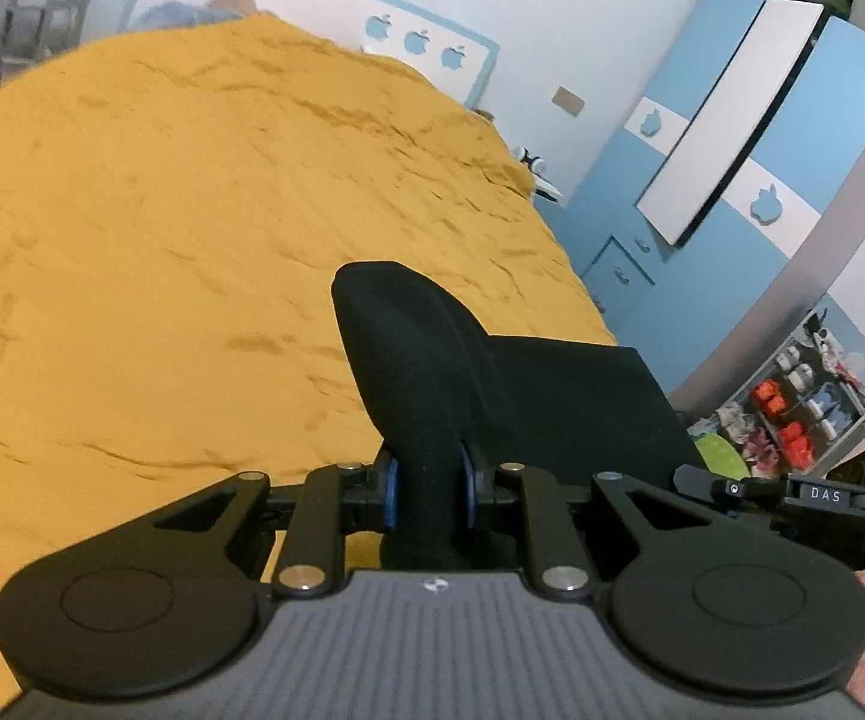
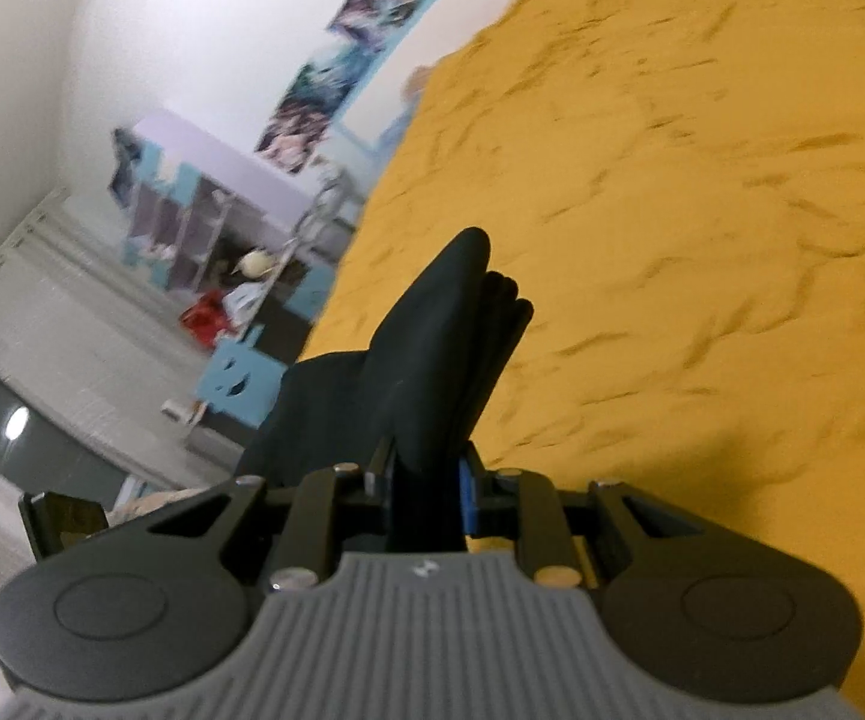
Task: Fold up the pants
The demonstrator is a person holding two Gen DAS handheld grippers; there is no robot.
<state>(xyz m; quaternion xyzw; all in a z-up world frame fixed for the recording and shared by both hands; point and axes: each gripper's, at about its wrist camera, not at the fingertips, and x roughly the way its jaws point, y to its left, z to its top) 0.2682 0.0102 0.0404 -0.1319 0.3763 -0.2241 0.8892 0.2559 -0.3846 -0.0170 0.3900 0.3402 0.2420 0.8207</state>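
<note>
Fabric of the black pants (image 1: 426, 372) runs straight forward out of the left gripper (image 1: 426, 495), whose blue pads (image 1: 392, 495) are closed narrow on a bunched ridge of it; a flatter panel spreads off to that gripper's right and ends just short of the right gripper body (image 1: 816, 495), seen at the frame's edge. The right gripper (image 2: 426, 495) is likewise pinched tight on a stacked fold of the same pants (image 2: 432, 360), with several layered edges fanning ahead of its fingers and more cloth dropping away to its left. So the garment appears to hang as a span between the two grippers, its long axis crosswise from one to the other, held above the orange bedspread (image 1: 162, 240), which lies ahead of both; neither is clearly nearer. I judge the coming move turns on carrying that span forward and down onto the bedspread evenly. The left view alone shows the neighbouring gripper and the blue wardrobe (image 1: 792, 150); the right view alone shows the layered fold edges and the shelving (image 2: 192, 210) beyond the bed's far side.
</note>
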